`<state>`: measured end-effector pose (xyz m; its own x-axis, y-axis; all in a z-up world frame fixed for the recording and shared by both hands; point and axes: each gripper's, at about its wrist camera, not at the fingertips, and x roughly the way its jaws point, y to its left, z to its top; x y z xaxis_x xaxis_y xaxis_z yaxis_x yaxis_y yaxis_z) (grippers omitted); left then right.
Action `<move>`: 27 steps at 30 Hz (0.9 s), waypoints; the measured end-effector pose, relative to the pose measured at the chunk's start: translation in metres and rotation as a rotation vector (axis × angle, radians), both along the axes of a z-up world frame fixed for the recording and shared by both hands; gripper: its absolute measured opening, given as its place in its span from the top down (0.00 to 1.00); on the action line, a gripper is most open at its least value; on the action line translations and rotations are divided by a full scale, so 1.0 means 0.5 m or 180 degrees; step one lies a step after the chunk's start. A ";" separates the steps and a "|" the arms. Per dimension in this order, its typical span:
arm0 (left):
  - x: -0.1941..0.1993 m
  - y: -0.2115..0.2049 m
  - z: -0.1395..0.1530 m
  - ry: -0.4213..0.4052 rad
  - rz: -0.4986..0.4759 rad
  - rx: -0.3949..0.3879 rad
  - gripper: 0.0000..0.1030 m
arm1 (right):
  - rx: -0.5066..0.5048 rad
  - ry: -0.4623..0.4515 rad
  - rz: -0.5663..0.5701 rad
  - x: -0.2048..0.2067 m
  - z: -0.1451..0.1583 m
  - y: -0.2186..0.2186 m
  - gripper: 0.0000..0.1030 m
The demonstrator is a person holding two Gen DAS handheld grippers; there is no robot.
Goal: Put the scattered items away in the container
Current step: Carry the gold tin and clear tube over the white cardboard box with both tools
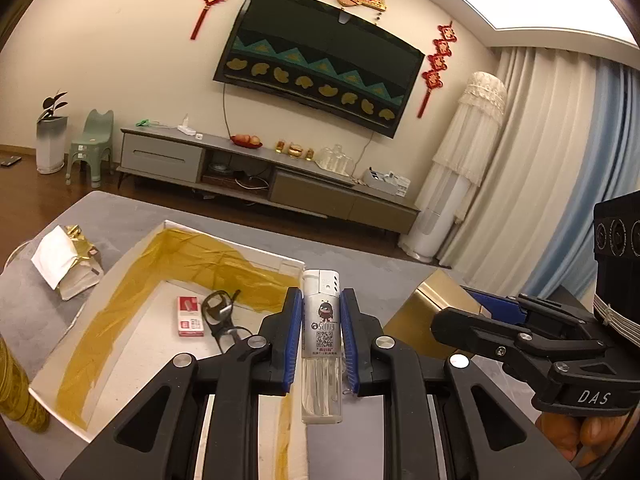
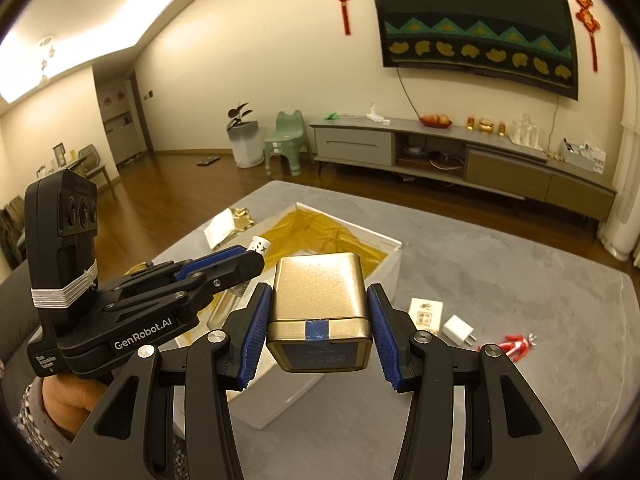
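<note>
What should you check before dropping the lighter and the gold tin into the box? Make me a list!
1. Left gripper shut on the lighter: ok.
2. Right gripper shut on the gold tin: ok.
3. Lighter above the open box: cannot tell, it seems near the box's edge.
4. Free floor inside the box beside the red packet and glasses: ok.
5. The two grippers clear of each other: cannot tell, they look very close.
6. All items tidied: not ok, the charger plug, small card box and red toy figure lie outside.
</note>
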<state>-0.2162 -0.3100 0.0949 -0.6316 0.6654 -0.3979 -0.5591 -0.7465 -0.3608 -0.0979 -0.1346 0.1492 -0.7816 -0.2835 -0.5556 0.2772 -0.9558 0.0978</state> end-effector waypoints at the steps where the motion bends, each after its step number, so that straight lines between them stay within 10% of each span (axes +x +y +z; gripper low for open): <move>1: -0.003 -0.007 0.000 -0.0006 0.0017 0.0012 0.80 | 0.0013 0.0004 0.0010 -0.003 0.002 -0.005 0.50; 27: -0.151 -0.107 -0.028 -0.0275 0.0422 -0.0160 0.80 | 0.0272 -0.0168 0.0504 -0.115 -0.040 -0.146 0.50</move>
